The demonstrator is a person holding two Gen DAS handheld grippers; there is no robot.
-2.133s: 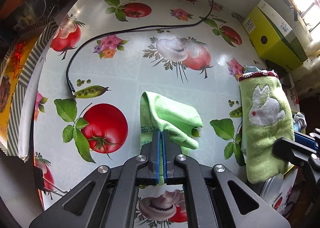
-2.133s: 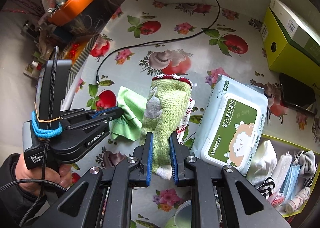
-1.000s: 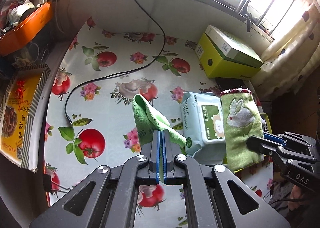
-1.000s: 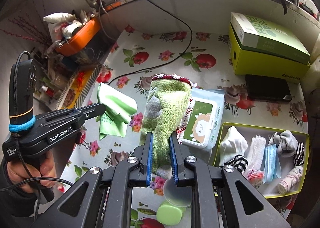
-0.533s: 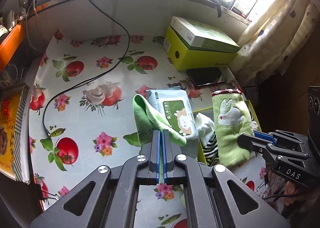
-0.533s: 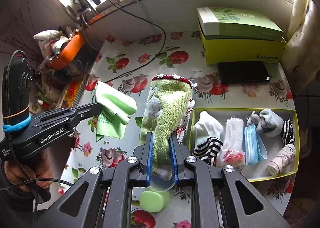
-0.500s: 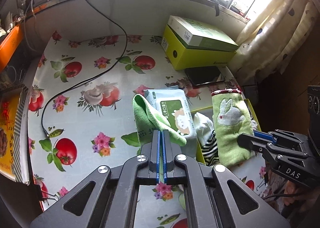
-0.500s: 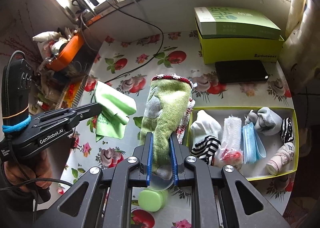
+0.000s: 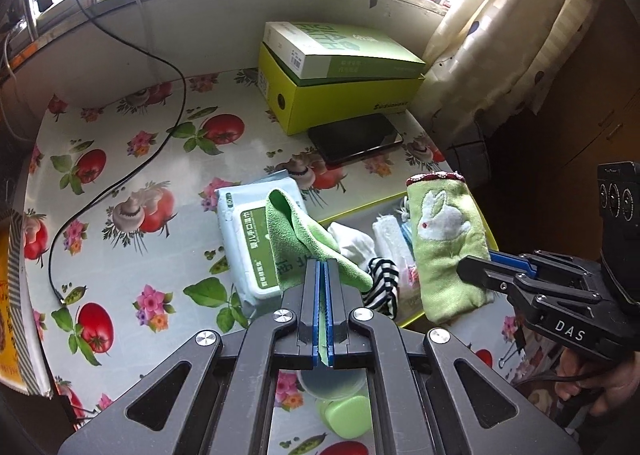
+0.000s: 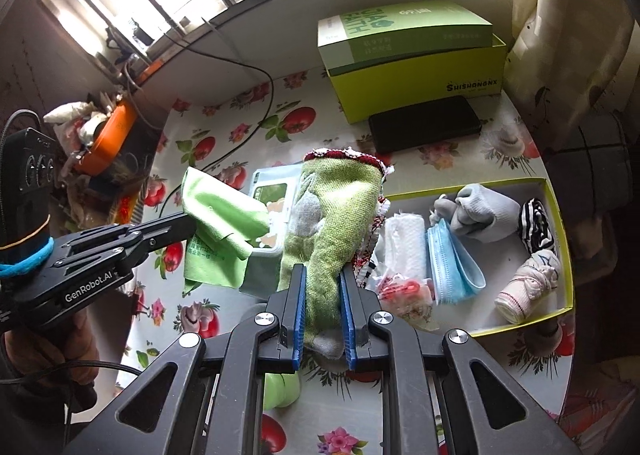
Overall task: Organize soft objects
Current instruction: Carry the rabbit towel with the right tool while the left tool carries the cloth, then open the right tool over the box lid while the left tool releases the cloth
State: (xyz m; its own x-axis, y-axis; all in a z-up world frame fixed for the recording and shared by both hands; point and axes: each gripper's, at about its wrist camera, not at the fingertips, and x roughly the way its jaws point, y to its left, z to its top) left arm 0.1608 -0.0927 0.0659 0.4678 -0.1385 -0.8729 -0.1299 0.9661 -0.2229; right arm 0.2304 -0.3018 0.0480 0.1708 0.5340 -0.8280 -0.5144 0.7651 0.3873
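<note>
**Both cloths up in the air over the box**

The green cloth (image 9: pixel 298 239) is thin, folded over floppy, pinched flat in the left gripper (image 9: pixel 322 275), whose fingers are pressed together on it. The rabbit towel (image 10: pixel 332 223) is thicker, fuzzy green with a red-and-white trim on top, standing up from the right gripper (image 10: pixel 323 295), clamped at its lower end.

Just past the right fingers sits the yellow tray (image 10: pixel 560 215) with socks (image 10: pixel 476 211), a blue mask (image 10: pixel 452 259) and a white roll (image 10: pixel 404 243). Beyond the left fingers there's a wipes pack (image 9: pixel 244 239), partly hidden behind the cloth. Further back a dark flat thing, maybe a phone (image 9: pixel 356 137), and a lime box (image 9: pixel 348 95).
</note>
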